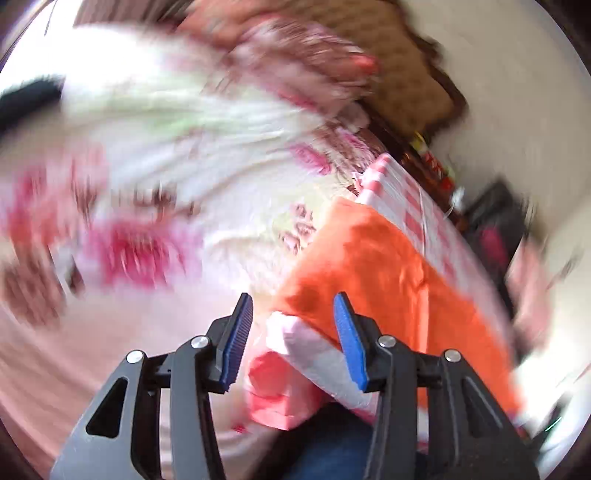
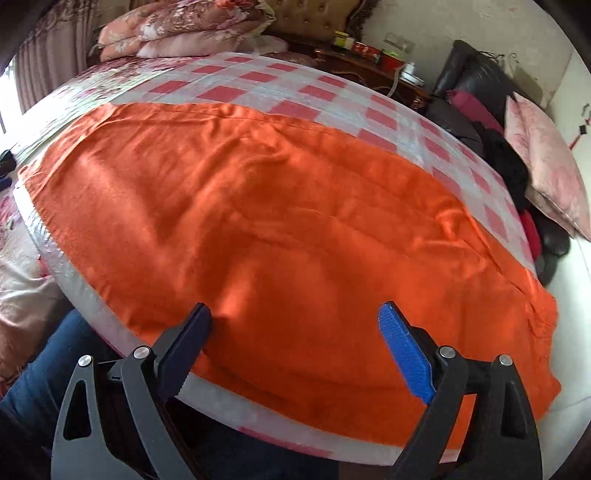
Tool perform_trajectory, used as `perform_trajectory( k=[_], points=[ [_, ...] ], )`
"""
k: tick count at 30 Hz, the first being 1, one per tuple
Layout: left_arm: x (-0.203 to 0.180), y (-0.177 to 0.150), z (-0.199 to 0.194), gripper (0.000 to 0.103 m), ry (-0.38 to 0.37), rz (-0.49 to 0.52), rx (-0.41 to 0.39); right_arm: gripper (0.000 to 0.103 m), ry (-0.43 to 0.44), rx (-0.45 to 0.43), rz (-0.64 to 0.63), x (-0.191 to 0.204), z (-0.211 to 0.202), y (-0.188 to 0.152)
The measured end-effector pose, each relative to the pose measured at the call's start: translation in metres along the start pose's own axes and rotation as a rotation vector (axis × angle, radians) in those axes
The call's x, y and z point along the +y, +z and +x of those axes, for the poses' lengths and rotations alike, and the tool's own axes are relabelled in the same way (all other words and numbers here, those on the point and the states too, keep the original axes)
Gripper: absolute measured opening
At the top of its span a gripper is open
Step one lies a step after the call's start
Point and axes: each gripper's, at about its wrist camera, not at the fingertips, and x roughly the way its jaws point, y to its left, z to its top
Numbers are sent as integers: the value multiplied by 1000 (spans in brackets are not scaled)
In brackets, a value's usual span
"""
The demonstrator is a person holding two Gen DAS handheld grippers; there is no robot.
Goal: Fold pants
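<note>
The orange pants point(image 2: 266, 206) lie spread flat on a table covered with a red-and-white checked cloth point(image 2: 258, 88). My right gripper point(image 2: 295, 314) is open and empty, low over the near edge of the pants. In the blurred left wrist view the pants point(image 1: 388, 266) lie to the right. My left gripper point(image 1: 295, 306) is open and empty, at the near left corner of the table, where the checked cloth point(image 1: 314, 347) hangs down.
A bed with a floral cover point(image 1: 147, 184) lies left of the table. Pillows point(image 2: 177, 33) are stacked at the back. A dark sofa with a pink cushion point(image 2: 546, 173) stands at the right. The person's blue jeans point(image 2: 48, 369) are by the near edge.
</note>
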Motion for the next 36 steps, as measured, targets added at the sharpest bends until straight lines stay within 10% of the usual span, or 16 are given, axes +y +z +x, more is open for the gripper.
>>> perform_trajectory(
  k=[6, 8, 13, 18, 20, 24, 30, 36],
  points=[
    [42, -3, 31, 56, -302, -261, 137, 88, -257, 47, 2, -28, -4, -8],
    [47, 0, 38, 25, -355, -289, 161, 88, -291, 74, 61, -47, 0, -13],
    [54, 14, 42, 11, -387, -295, 142, 89, -288, 114, 186, -82, 11, -17],
    [61, 16, 49, 12, -396, -299, 144, 90, -252, 115, 238, -91, 18, -12],
    [63, 20, 43, 43, -313, -264, 107, 90, -249, 122, 248, -94, 21, -9],
    [7, 53, 35, 47, -125, 104, 4, 90, -340, 123, 296, -111, 20, -11],
    [-176, 12, 85, 43, -167, 825, 113, 90, -364, 108, 445, -161, 28, -23],
    [-208, -28, 154, 45, -70, 1025, 222, 92, -343, 79, 541, -202, 29, -47]
  ],
)
